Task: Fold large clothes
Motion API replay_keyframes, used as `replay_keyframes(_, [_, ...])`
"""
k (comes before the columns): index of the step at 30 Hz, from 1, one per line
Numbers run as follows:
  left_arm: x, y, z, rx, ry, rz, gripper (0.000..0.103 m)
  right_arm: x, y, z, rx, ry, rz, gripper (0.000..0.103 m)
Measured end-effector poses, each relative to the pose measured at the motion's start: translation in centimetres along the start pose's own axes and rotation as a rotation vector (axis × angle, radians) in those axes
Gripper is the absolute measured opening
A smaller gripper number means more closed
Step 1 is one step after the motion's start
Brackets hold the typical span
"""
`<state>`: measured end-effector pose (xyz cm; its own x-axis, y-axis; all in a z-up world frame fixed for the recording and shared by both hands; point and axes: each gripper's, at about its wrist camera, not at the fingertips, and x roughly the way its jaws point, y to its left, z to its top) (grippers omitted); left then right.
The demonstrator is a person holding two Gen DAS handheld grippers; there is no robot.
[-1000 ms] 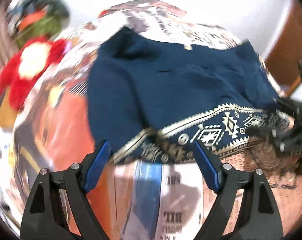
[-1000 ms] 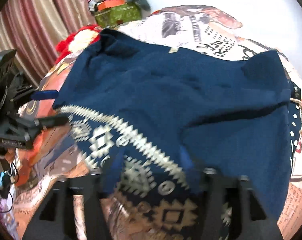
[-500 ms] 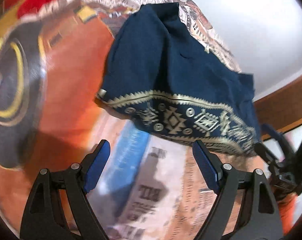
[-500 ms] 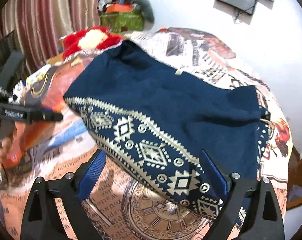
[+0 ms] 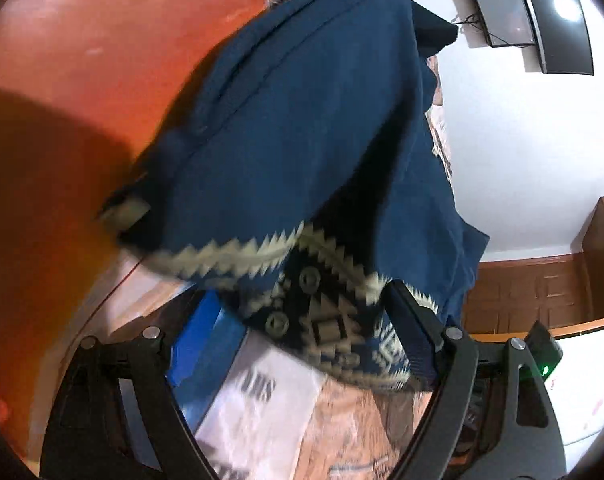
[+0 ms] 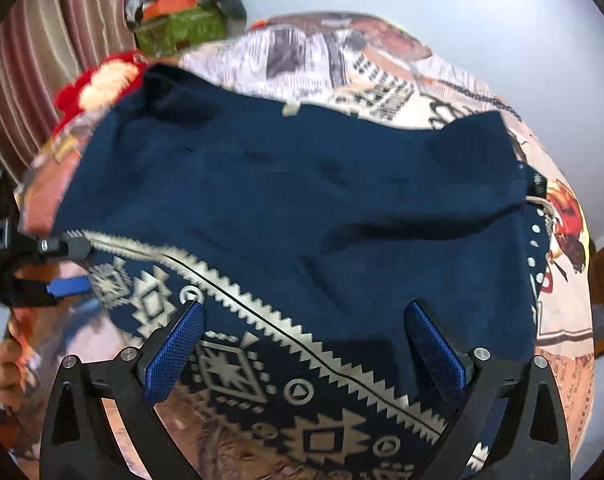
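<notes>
Since we're setting up a fold, the left wrist view has our left gripper (image 5: 302, 332) spread wide around the navy garment's (image 5: 302, 120) patterned hem (image 5: 326, 320), unclamped, while the right wrist view shows the right gripper (image 6: 306, 344) opening over that hem at 6 o'clock, garment flat on the bed (image 6: 382, 80).

The garment's (image 5: 302, 128) patterned hem (image 5: 334, 320) was smeared by motion in the left view, and its near corner sat behind the left gripper's (image 5: 302, 332) right finger (image 5: 412, 332). In the right view the frame's bottom edge cut off the hem. The bedspread's (image 6: 382, 80) print was too blurred to read.
</notes>
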<state>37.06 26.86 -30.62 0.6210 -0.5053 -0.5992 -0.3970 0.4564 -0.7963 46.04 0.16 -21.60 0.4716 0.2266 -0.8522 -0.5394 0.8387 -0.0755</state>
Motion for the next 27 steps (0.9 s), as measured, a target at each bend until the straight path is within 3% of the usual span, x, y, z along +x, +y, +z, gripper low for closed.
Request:
replay_keyframes(3, [0.9,-0.8,0.6,0.017,-0.014,-0.023,0.082,0.7,0.5,-0.4,-0.062,-0.003,-0.019,0.103])
replay_keyframes(7, [0.7,-1.3,1.7,-0.017,-0.074,-0.052,0.068,1.0,0.4,-0.8,-0.083,-0.002,-0.001,0.103])
replay_keyframes(9, [0.9,-1.9,2.5,-0.027,-0.101,-0.069,0.066,1.0,0.0,-1.0,-0.073,0.001,0.024,0.103])
replay_keyframes(12, [1.1,-3.4,3.6,-0.001,-0.136,-0.033,0.056,0.9,-0.4,-1.3,-0.066,-0.001,0.046,0.103])
replay_keyframes(14, [1.2,-4.8,4.0,0.053,-0.165,0.032,0.041,0.9,-0.5,-1.3,-0.064,-0.003,0.051,0.103])
replay_keyframes(15, [1.3,-5.7,4.1,0.102,-0.175,0.086,0.028,0.9,-0.5,-1.3,-0.064,-0.004,0.052,0.103])
replay_keyframes(16, [1.4,-7.0,4.0,0.174,-0.187,0.147,0.023,0.9,-0.4,-1.4,-0.065,-0.004,0.055,0.103])
replay_keyframes(21, [-0.1,-12.6,1.4,0.453,-0.299,0.294,0.014,0.7,-0.4,-1.2,-0.07,-0.007,0.06,0.103])
replay_keyframes(24, [-1.1,-14.5,0.9,0.521,-0.322,0.275,0.013,-0.3,-0.4,-0.8,-0.064,-0.018,0.048,0.103])
replay_keyframes(27, [-2.0,-16.5,0.6,0.563,-0.327,0.261,0.013,-2.5,-1.0,0.2,-0.047,-0.104,0.047,0.103])
